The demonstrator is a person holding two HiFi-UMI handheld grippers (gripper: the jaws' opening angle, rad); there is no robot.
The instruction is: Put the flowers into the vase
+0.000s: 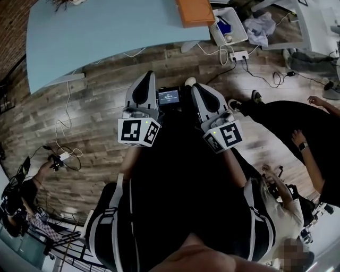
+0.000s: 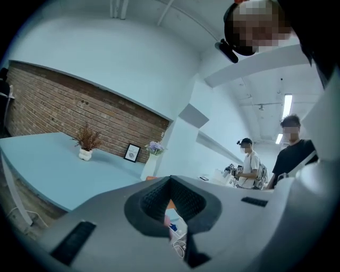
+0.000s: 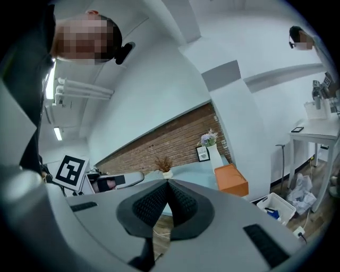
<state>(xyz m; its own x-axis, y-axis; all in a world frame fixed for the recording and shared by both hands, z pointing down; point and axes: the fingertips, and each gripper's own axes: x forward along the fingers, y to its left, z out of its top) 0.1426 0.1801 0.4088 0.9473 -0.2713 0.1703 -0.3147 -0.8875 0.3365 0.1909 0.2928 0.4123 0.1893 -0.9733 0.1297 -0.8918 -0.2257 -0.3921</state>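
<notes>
A tall white vase with purple flowers stands at the far end of a pale blue table; the right gripper view shows the same vase and flowers. A small white pot of dried stems stands further left on the table. My left gripper and right gripper are held side by side in front of the body, over wood floor and short of the table. Both are shut with nothing between the jaws.
An orange box lies at the table's near corner, with a white bin and a power strip on the floor beside it. Cables trail over the floor. People stand to the right. A picture frame leans on the brick wall.
</notes>
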